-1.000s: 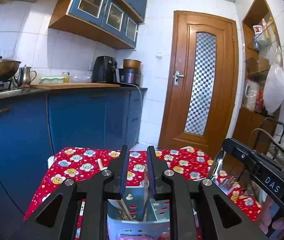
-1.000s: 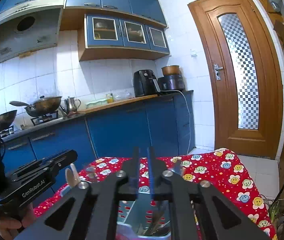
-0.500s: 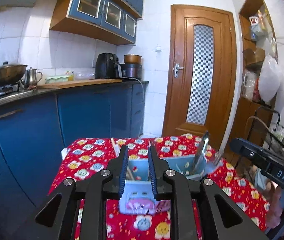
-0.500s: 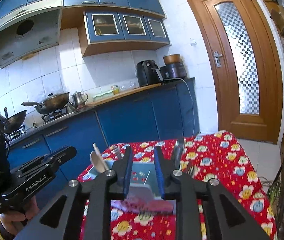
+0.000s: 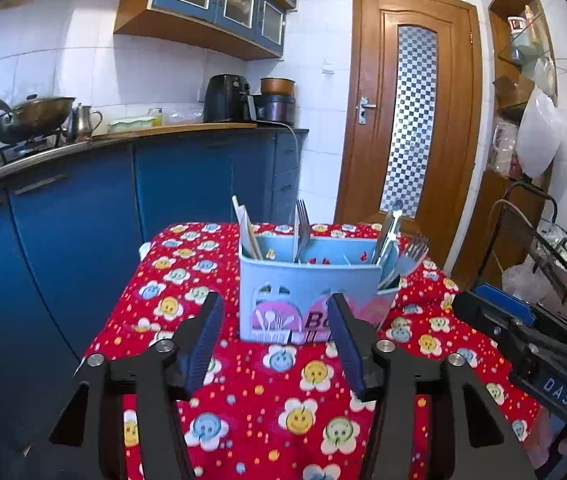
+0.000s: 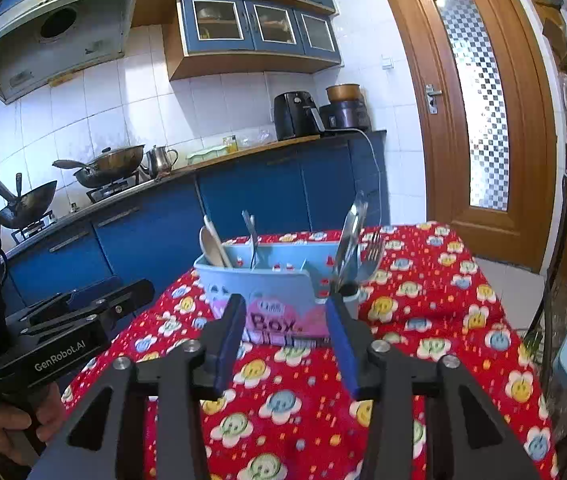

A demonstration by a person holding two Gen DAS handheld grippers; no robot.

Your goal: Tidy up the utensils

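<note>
The light-blue plastic cutlery caddy point(image 5: 309, 294) is being left standing near the far edge of the worktop point(image 5: 267, 396), on its red flowered cloth, with forks point(image 5: 302, 226), a wooden spoon point(image 6: 212, 246) and other utensils upright in its compartments. The left claw point(image 5: 275, 342) and the right claw point(image 6: 283, 338) have just been opening; both are being held agape short of the caddy, nothing between them. The caddy is judged light, stiff and tippable, best gripped by its rim; the steel utensils, slippery, by their handles.
</note>
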